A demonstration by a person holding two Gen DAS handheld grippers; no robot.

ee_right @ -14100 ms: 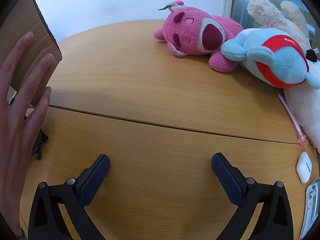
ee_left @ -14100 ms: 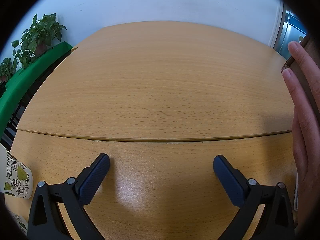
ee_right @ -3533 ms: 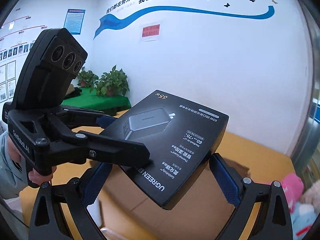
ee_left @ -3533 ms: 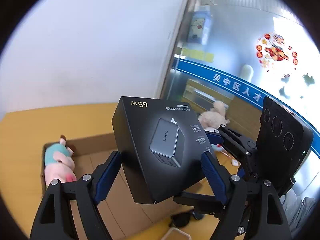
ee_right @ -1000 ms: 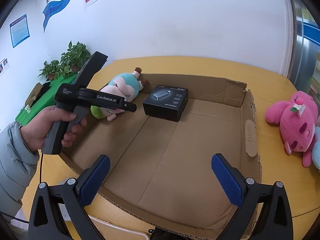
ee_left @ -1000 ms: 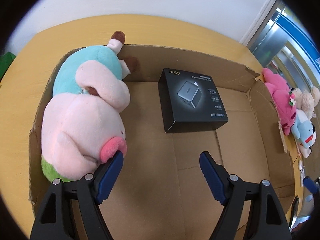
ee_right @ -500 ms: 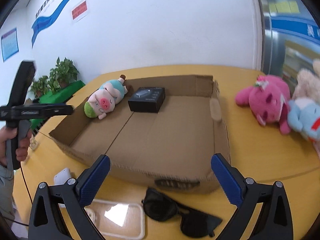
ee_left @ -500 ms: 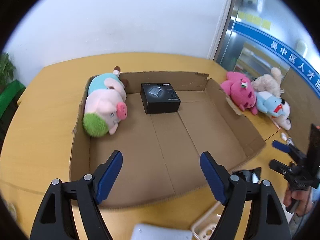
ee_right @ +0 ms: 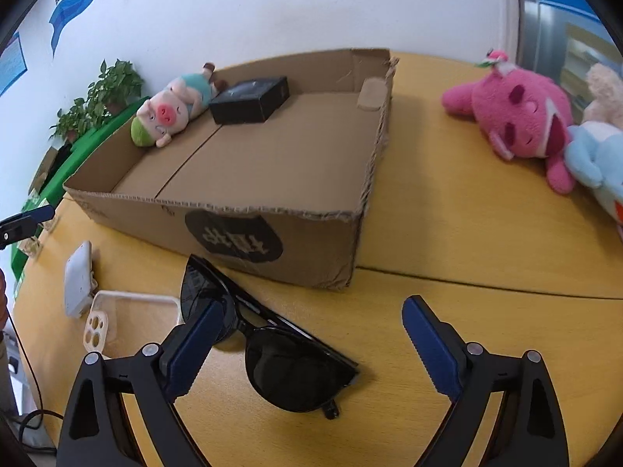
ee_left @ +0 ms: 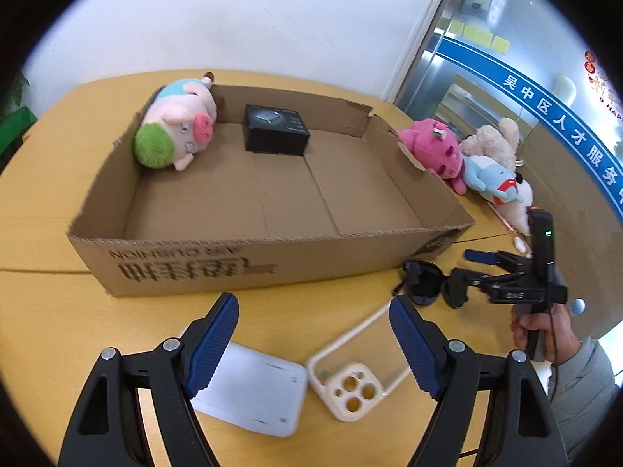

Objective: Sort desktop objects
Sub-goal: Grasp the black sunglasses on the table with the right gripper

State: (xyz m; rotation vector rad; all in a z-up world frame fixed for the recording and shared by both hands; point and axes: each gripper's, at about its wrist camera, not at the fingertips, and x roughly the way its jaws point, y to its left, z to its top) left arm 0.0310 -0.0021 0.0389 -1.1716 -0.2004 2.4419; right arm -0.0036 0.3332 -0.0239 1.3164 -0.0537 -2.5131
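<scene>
Black sunglasses (ee_right: pixel 280 350) lie on the wooden table in front of the cardboard box (ee_right: pixel 272 210). My right gripper (ee_right: pixel 309 311) is low over them with its jaws closing. The glasses sit between the fingers, and the left finger overlaps one lens without a visible squeeze. In the left wrist view my right gripper (ee_left: pixel 463 272) straddles the sunglasses (ee_left: pixel 424 284). My left gripper (ee_left: pixel 313 303) hangs open and empty above a white flat device (ee_left: pixel 253 393) and a clear phone case (ee_left: pixel 358 373). Inside the box (ee_left: pixel 233 237) lie a pig plush (ee_left: pixel 175 132) and a black charger box (ee_left: pixel 276 132).
A pink plush (ee_right: pixel 518 116) and a light-blue plush (ee_right: pixel 595 155) lie on the table right of the box, with a cream plush behind them. A hand and grey sleeve (ee_left: pixel 576 373) hold the right gripper. Potted plants (ee_right: pixel 97 97) stand at the far left.
Both grippers have pulled back from over the box to the near table. The right one sank onto the sunglasses and its jaws narrowed. The white device and phone case came under the left gripper.
</scene>
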